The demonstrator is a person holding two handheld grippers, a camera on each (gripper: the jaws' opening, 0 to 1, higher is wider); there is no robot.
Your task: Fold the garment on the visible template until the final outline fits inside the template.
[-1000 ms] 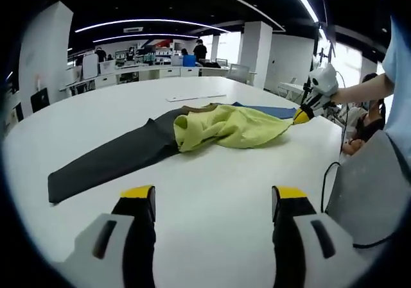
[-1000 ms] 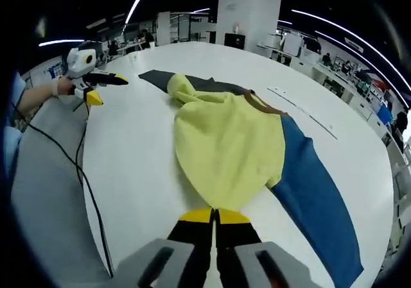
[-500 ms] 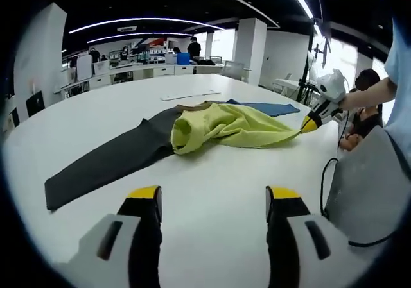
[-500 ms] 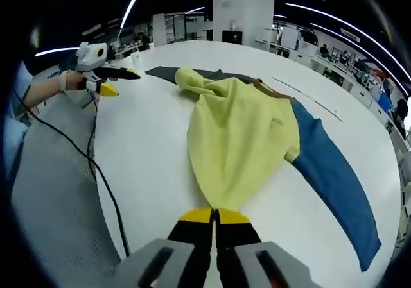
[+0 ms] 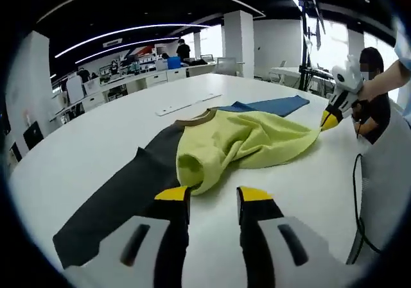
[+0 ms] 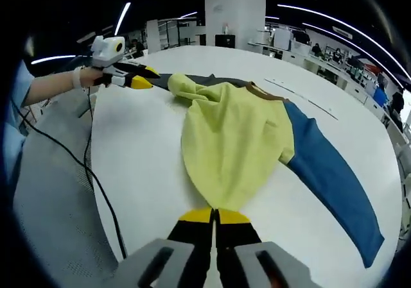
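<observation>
White round-edged table (image 5: 90, 140): bears a long-sleeved garment (image 5: 244, 144) with a yellow-green fabric body bunched at centre, a dark grey sleeve (image 5: 119, 204) running toward the lower left, a blue sleeve (image 5: 276, 105) running toward the upper right, and a brown neckband at its far edge. Left gripper (image 5: 214, 195), yellow-tipped black jaws with a gap between them, tips just short of the yellow fold's near edge. Right gripper (image 5: 329, 118), held in a person's hand at right, yellow tips closed on the garment's yellow hem.
</observation>
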